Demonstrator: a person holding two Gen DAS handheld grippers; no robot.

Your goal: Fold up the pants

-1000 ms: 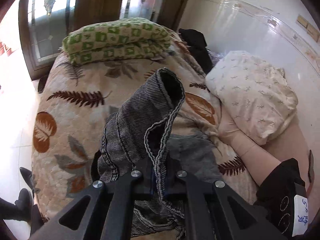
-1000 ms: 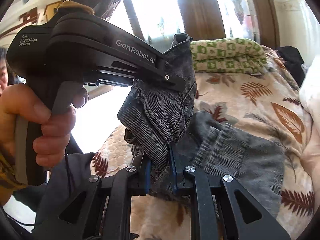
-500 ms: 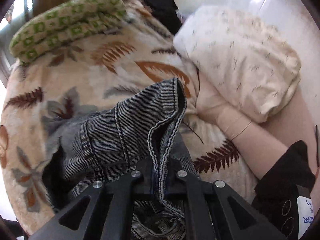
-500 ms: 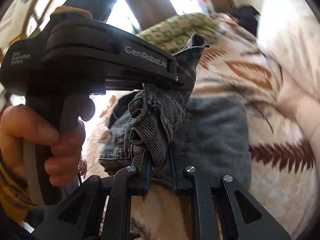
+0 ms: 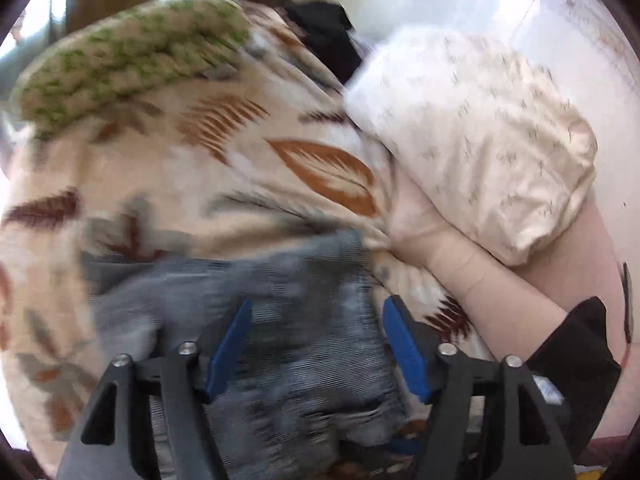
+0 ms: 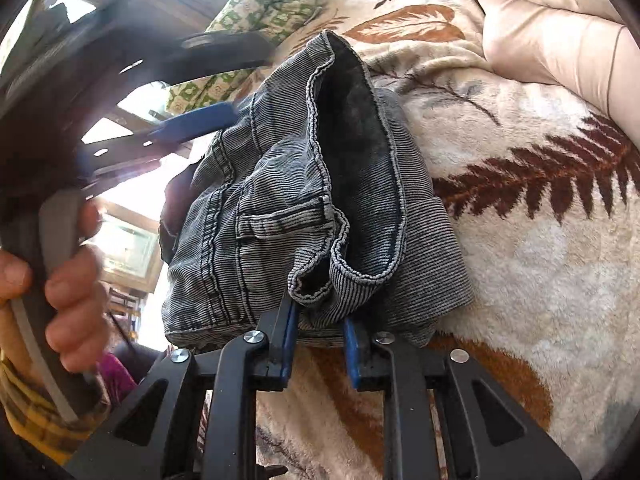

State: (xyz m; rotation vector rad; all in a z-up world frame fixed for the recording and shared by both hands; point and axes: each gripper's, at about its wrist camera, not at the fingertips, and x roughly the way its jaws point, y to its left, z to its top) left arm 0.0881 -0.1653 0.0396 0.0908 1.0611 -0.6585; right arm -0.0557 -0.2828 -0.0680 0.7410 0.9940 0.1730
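Observation:
The grey corduroy pants [image 6: 304, 208] lie folded in a bundle on the leaf-patterned blanket [image 6: 540, 264]. My right gripper [image 6: 318, 328] is shut on the pants' waistband edge at the near side of the bundle. My left gripper [image 5: 316, 336] is open, its blue pads [image 5: 228, 348] spread wide just above the pants [image 5: 288, 320], holding nothing. The left wrist view is motion-blurred. In the right wrist view the left gripper [image 6: 192, 120] shows blurred at upper left, beside the pants.
A cream pillow [image 5: 480, 128] lies at the right, with a person's arm [image 5: 472, 272] resting under it. A green-patterned folded quilt [image 5: 128, 64] and a dark garment [image 5: 324, 36] sit at the bed's far end. The hand holding the left gripper [image 6: 68, 288] is at left.
My left gripper has let go of the waistband and opened wide. The pants have come down from the air onto the blanket. My right gripper still holds them.

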